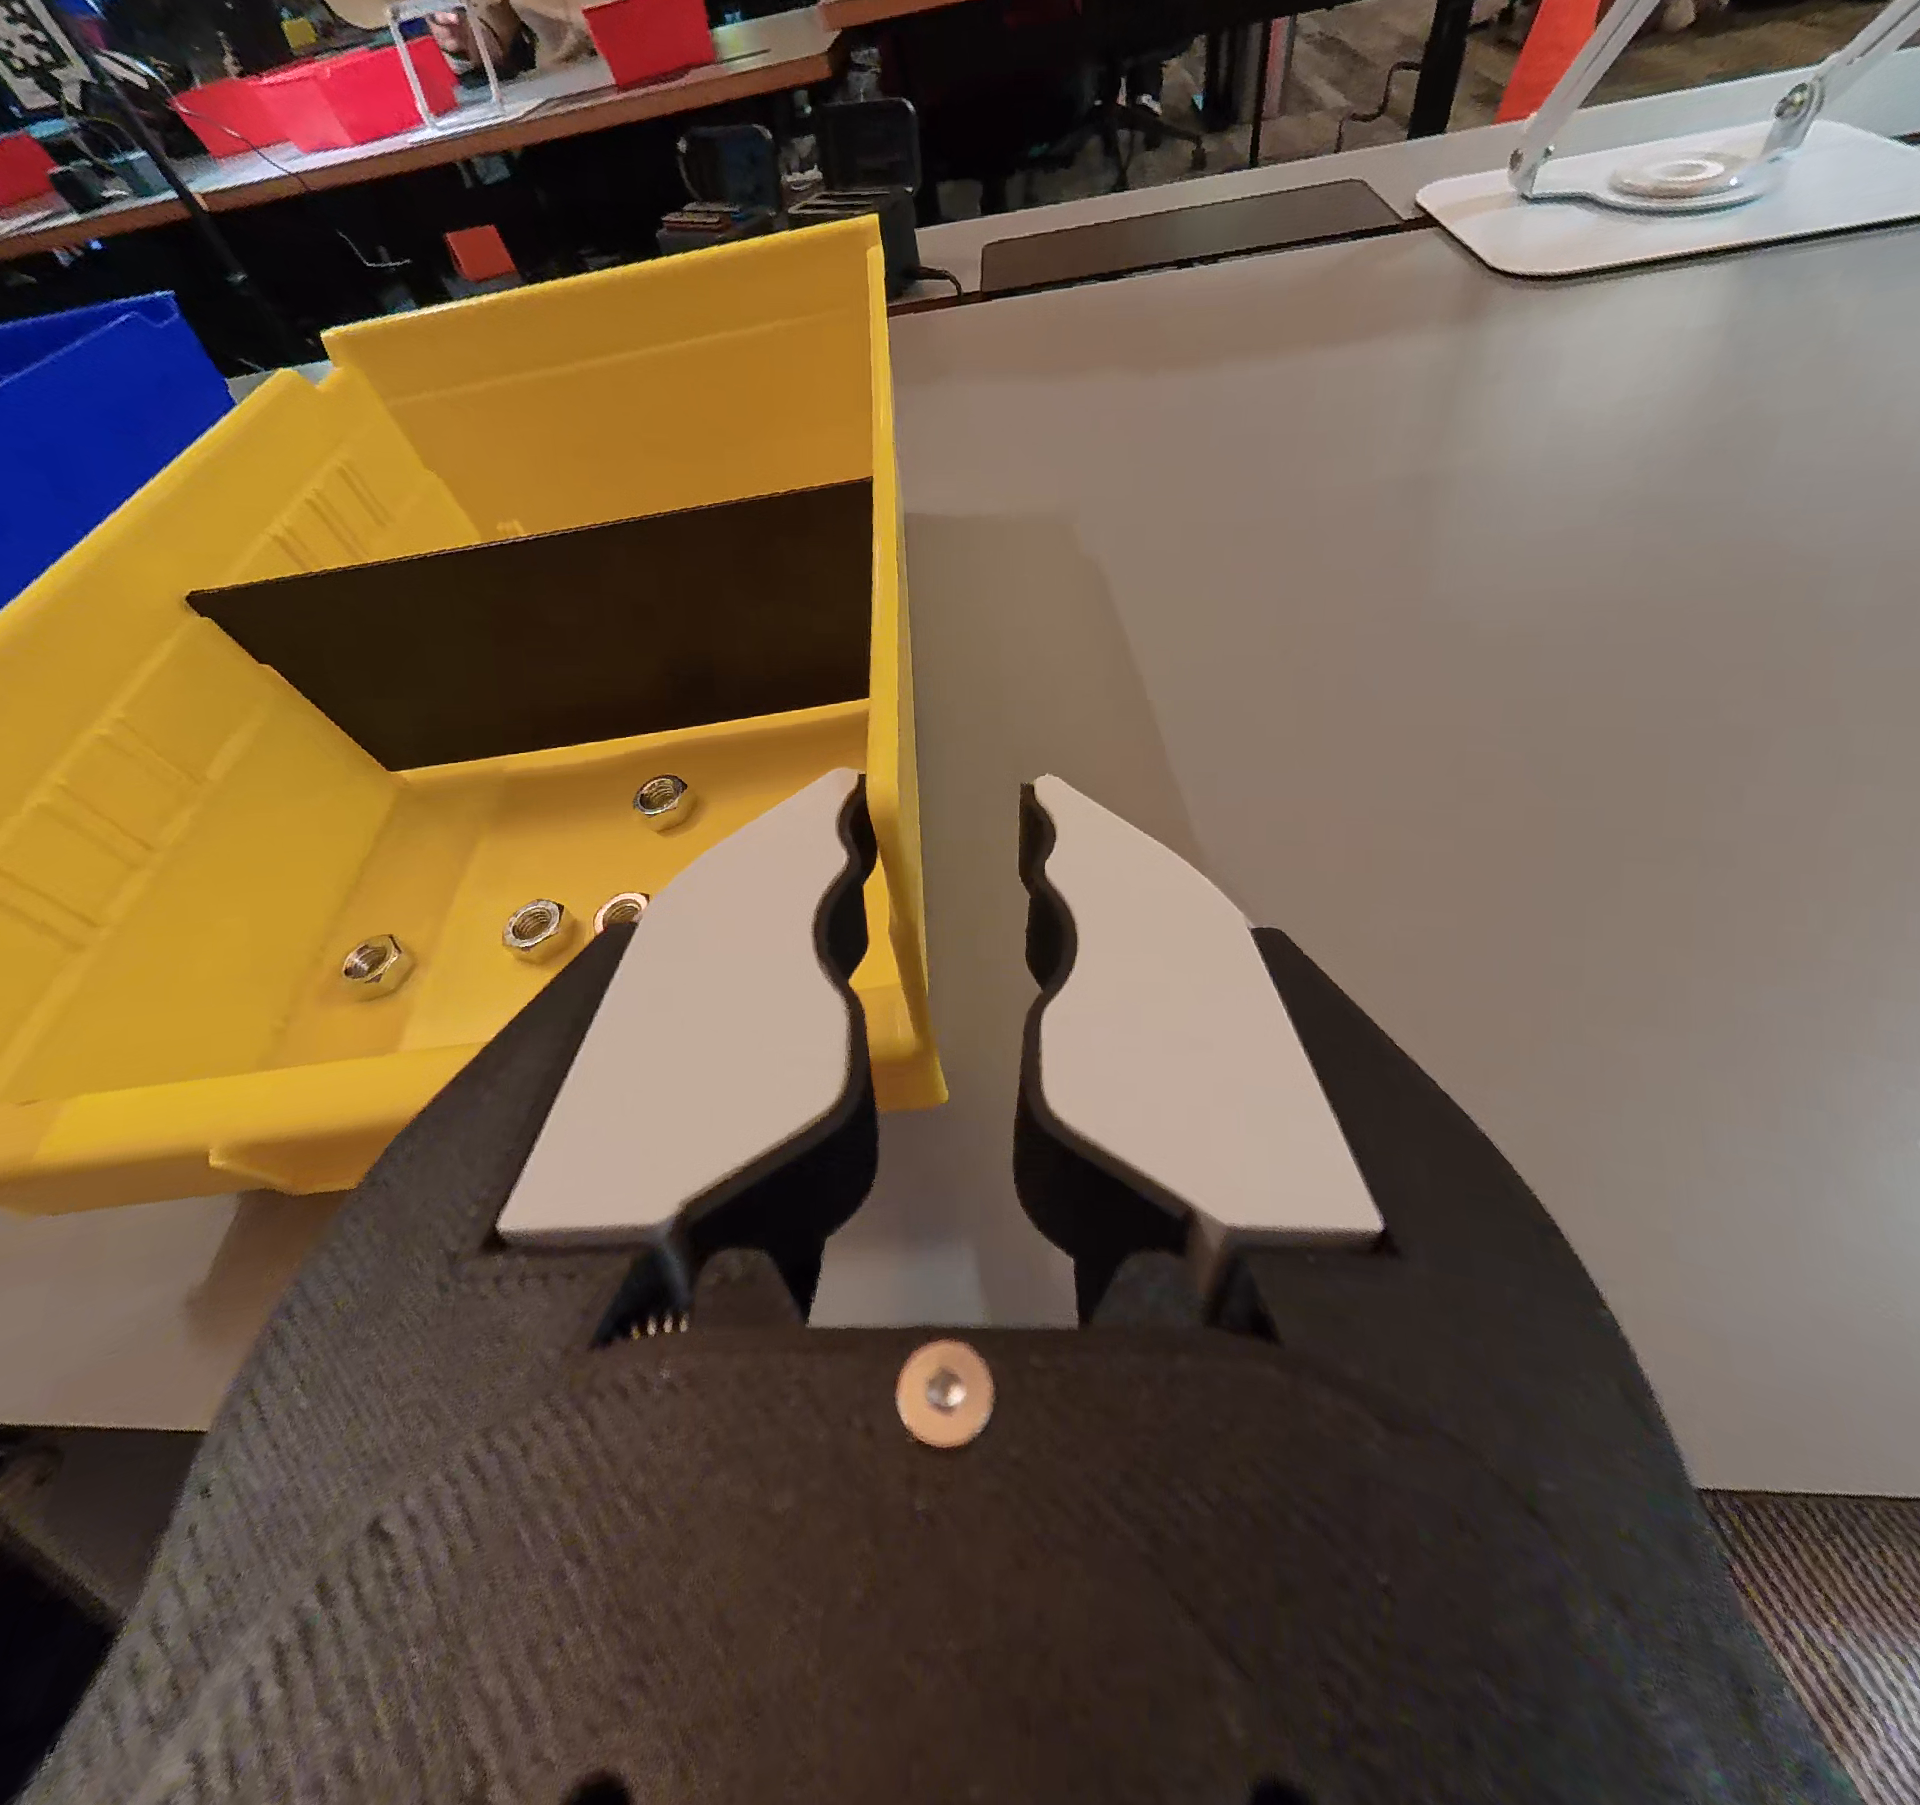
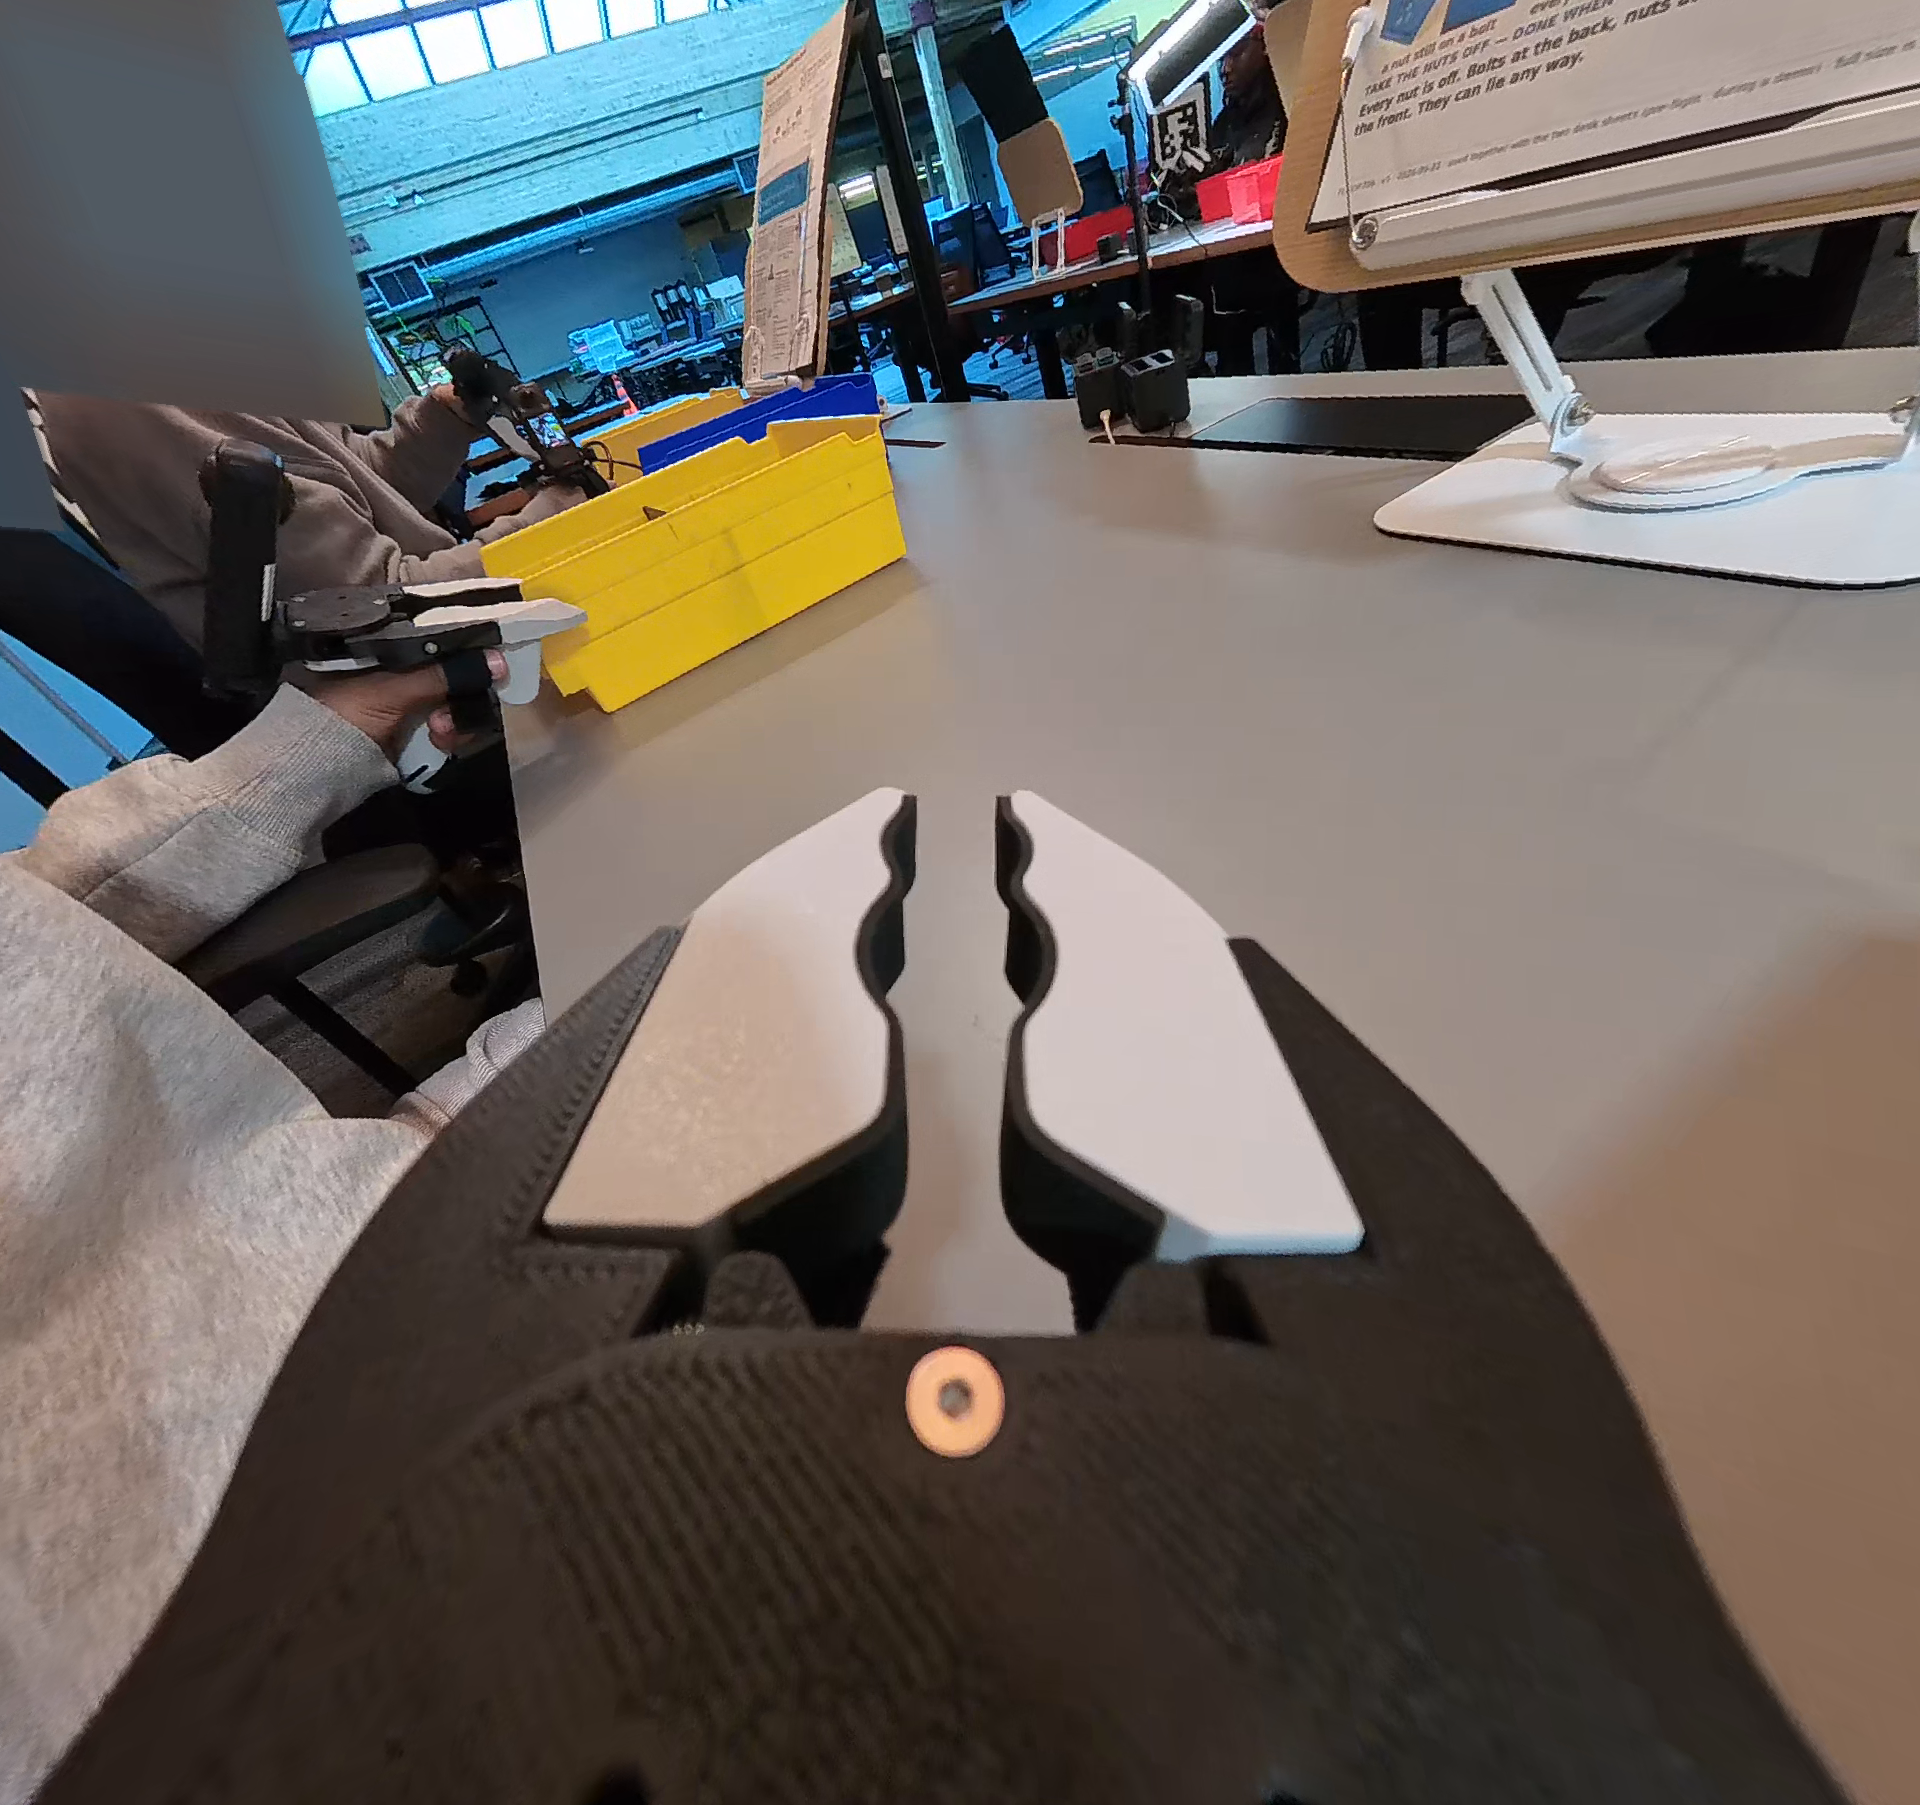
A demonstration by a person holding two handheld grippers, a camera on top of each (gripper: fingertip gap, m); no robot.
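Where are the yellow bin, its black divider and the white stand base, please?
yellow bin [image 1: 623,405]: left wrist view, on its far inner wall.
black divider [image 1: 582,623]: left wrist view, on its face.
white stand base [image 2: 1621,529]: right wrist view, on its flat plate.

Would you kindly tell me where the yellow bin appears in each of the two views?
Left wrist view: yellow bin fills the left half, close up, just left of the left gripper, nuts inside.
Right wrist view: yellow bin sits small at mid-left on the table.
Shared landmark: the white stand base, at right in both.
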